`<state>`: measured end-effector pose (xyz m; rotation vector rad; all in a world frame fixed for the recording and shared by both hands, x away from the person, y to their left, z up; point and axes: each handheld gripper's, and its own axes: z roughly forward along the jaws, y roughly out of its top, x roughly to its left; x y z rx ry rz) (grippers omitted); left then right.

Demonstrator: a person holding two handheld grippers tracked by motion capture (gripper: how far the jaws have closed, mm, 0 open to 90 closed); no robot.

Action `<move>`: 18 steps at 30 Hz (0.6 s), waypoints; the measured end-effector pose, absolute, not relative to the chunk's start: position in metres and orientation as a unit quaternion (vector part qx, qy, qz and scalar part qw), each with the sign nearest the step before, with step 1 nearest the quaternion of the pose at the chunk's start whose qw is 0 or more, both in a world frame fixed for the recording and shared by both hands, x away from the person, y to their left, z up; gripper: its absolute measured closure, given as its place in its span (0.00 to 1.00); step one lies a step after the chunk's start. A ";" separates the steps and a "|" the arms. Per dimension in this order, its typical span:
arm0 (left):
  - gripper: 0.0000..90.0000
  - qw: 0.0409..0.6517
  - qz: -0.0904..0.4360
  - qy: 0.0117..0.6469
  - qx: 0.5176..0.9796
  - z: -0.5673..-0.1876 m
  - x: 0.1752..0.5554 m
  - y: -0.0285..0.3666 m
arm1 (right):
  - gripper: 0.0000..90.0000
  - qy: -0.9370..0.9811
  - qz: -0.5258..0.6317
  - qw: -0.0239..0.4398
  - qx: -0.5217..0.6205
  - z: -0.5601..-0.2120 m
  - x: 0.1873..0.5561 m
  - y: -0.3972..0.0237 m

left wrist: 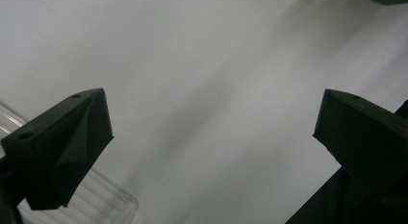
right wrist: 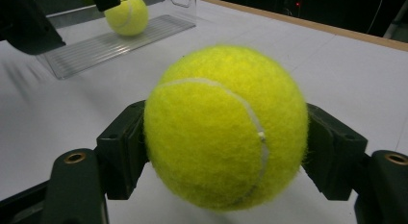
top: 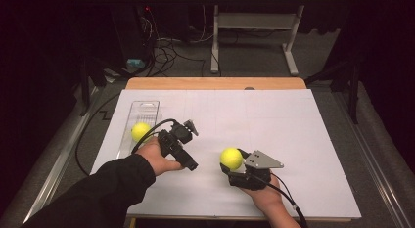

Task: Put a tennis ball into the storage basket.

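A yellow tennis ball [right wrist: 226, 125] sits clamped between the two black jaws of my right gripper [top: 233, 161], low over the white paper near the table's front middle. A second tennis ball [top: 140, 131] lies in a long clear plastic tray [top: 145, 108] at the left; in the right gripper view that ball [right wrist: 126, 15] rests on the ribbed tray [right wrist: 110, 41]. My left gripper [top: 178, 140] hovers just right of the tray, its jaws wide apart with nothing between them [left wrist: 211, 118]. The tray's corner [left wrist: 110, 200] shows beside its left jaw.
White paper [top: 274, 130] covers most of the wooden table [top: 215, 83]. Its right half and far side are bare. Beyond the far edge are a dark floor with cables [top: 166, 52] and the white legs of a desk [top: 291, 47].
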<state>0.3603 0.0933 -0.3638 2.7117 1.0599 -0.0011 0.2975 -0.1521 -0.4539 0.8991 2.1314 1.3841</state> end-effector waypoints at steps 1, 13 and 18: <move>0.01 0.114 -0.001 0.360 0.926 -0.362 0.361 0.092 | 0.30 0.771 0.501 0.221 0.324 -0.455 0.297 -0.152; 0.01 0.133 -0.017 0.338 0.932 -0.347 0.356 0.070 | 0.30 0.780 0.509 0.204 0.301 -0.461 0.290 -0.131; 0.01 0.137 -0.027 0.330 0.934 -0.349 0.355 0.057 | 0.30 0.784 0.513 0.197 0.288 -0.462 0.288 -0.125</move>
